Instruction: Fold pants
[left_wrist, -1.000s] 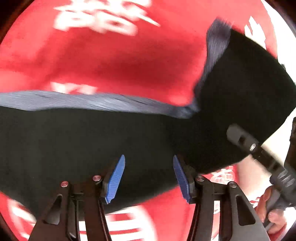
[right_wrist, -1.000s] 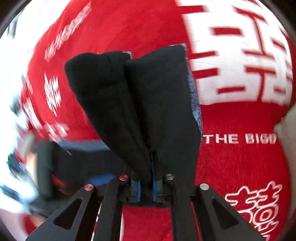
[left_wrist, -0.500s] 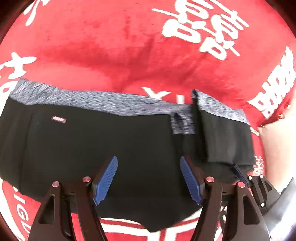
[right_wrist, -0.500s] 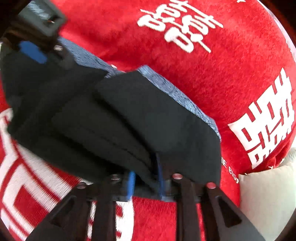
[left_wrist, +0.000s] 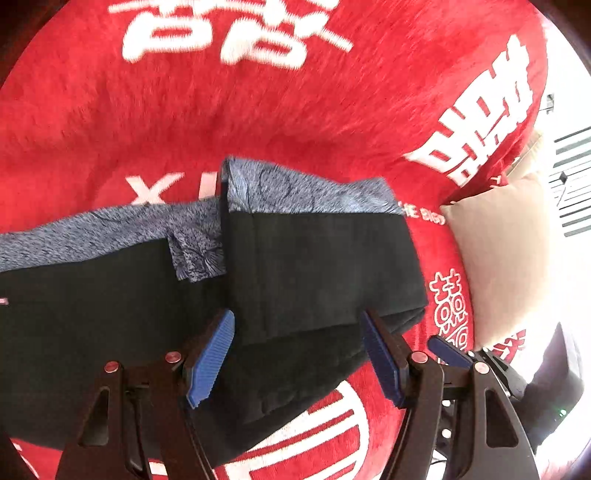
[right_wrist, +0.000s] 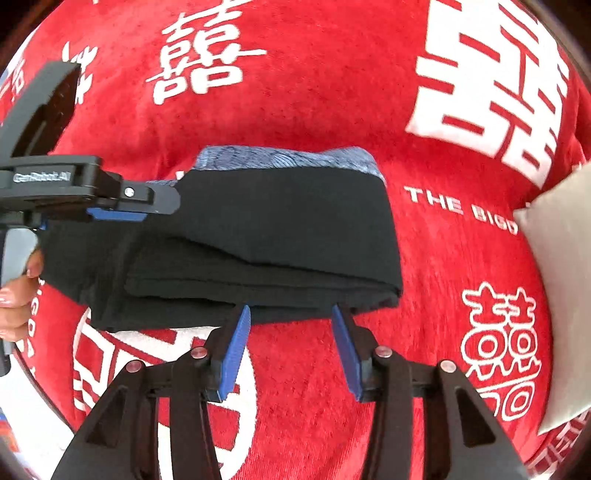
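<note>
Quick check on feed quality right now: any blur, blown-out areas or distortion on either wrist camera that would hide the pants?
Left wrist: white lettering at top smeared by motion blur, right edge overexposed beside the beige pillow, pants legible. Right wrist: sharp, evenly lit, folded pants clear; fisheye bends the red blanket outward, dark vignette at corners.

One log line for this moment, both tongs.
left tongs: open | right tongs: open | pants: folded, released | surface: red blanket
</note>
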